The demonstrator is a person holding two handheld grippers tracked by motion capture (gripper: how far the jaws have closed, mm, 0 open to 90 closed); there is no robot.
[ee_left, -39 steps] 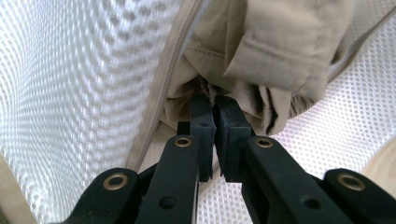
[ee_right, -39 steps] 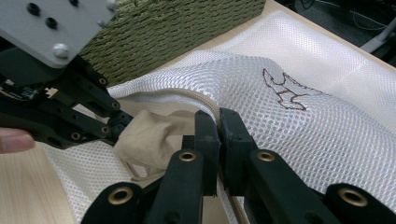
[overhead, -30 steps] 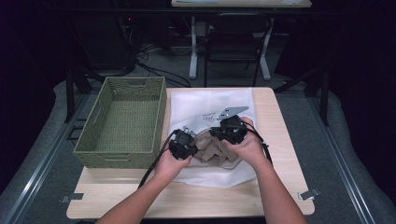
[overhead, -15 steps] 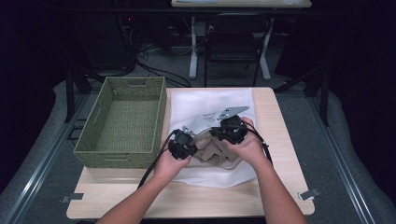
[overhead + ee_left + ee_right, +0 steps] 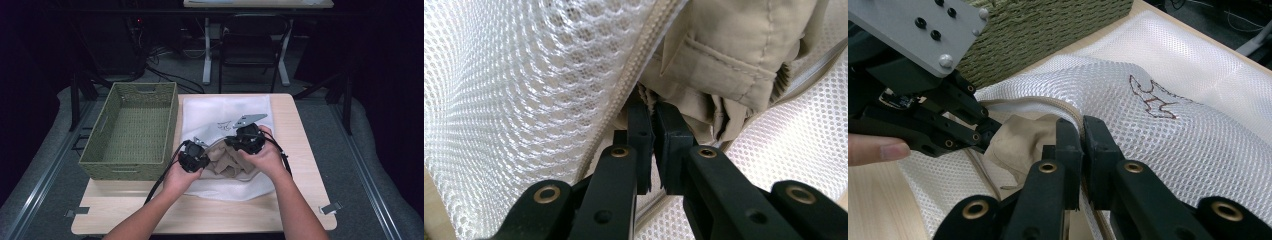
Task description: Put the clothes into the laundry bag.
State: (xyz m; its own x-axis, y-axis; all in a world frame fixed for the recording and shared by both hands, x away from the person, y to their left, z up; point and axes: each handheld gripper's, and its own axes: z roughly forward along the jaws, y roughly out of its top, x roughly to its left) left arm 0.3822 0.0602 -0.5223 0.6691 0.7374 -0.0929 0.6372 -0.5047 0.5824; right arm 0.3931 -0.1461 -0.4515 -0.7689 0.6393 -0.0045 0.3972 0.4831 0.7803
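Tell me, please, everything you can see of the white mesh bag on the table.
The white mesh bag lies flat on the wooden table, right of the green woven basket. It is fine honeycomb netting with a cream zipper along its opening and a small red outline emblem. A beige garment sits partly inside. The left gripper pinches the garment at the opening; the right gripper clamps the zippered edge.
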